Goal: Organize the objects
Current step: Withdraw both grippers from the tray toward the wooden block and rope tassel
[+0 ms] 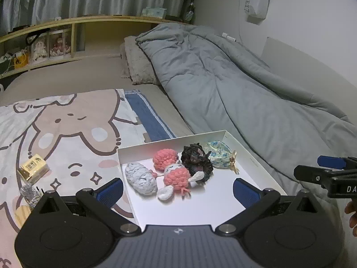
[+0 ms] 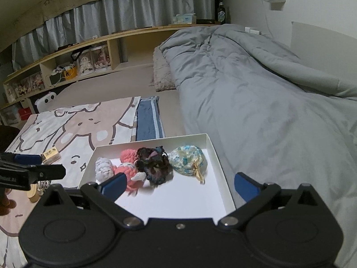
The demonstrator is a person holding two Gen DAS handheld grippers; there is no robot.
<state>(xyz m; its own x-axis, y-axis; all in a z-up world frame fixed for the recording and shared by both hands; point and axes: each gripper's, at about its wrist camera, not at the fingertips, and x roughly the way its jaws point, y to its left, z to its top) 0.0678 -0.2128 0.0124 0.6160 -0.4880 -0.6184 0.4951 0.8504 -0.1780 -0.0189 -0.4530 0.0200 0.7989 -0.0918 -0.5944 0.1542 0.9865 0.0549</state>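
A white box [image 1: 245, 156] [image 2: 221, 156] lies on the bed. Inside it sit a grey yarn ball [image 1: 140, 177] [image 2: 103, 168], a pink crocheted doll [image 1: 171, 167] [image 2: 128, 163], a dark scrunchie [image 1: 196, 158] [image 2: 154, 162] and a floral pouch [image 1: 219, 154] [image 2: 187, 159]. My left gripper [image 1: 178, 188] hangs open just above the box's near part, nothing between its fingers. Over the same box my right gripper [image 2: 179, 185] stands open and empty. On the cartoon blanket left of the box lie a small yellow box [image 1: 33, 167] [image 2: 51, 155], a silver item [image 1: 30, 193] and a wooden piece [image 1: 22, 214].
A grey duvet [image 1: 234, 78] [image 2: 256, 89] covers the bed's right side, close to the box. A blue towel [image 1: 147, 116] [image 2: 148, 118] lies beyond the box. A long wooden shelf [image 1: 67, 22] with dolls runs along the back under curtains. A hand's fingers [image 1: 351, 212] show at right.
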